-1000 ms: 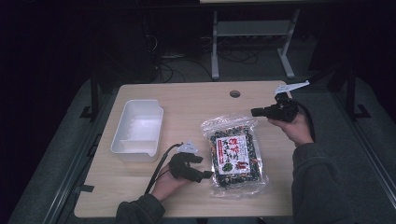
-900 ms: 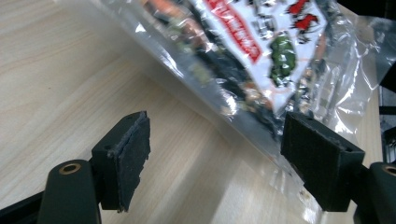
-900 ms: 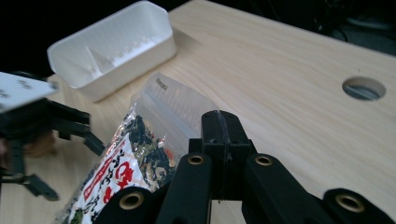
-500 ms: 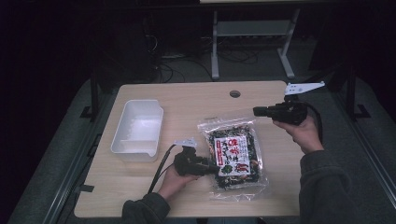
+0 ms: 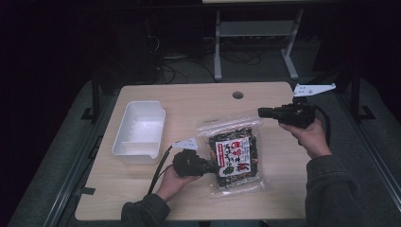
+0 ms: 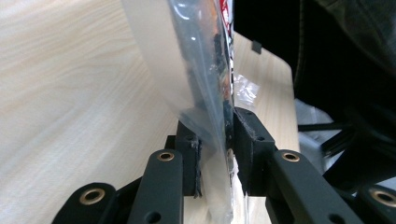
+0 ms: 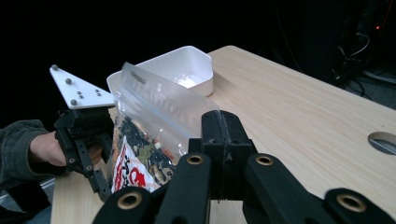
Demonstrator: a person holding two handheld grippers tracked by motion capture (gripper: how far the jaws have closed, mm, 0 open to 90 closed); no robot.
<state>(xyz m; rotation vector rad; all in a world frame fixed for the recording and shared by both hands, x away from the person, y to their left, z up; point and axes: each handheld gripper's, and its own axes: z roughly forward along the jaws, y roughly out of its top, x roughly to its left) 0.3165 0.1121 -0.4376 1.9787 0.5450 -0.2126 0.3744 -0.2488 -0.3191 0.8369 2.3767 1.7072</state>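
High view: bag (image 5: 235, 156) of dried mix lies on the table (image 5: 198, 101) centre-right, red/white label up, clear zip strip toward the far edge. Left gripper (image 5: 213, 167) has its jaws clamped on the bag's left edge, near side. Left gripper view confirms: film (image 6: 205, 116) pinched flat btwn the two pads, standing on edge w/ the dark contents just above the pinch. Prob. a low side grip so the bag can be lifted or tilted w/o crushing what's inside.

Right gripper (image 5: 261, 112) hangs off the bag's top right corner, pointing left along the zip end. In the right gripper view its jaws look closed together (image 7: 224, 135), w/ the zip strip (image 7: 159, 100) rising just behind them; can't tell if any film is caught. My guess: it's lined up to take the top so both ends are held.

White tub (image 5: 138, 132) sits left of the bag, well apart, open and seemingly empty: likely where the bag or its contents go. Left hand (image 5: 176, 182) rests low on the table, cable trailing back.
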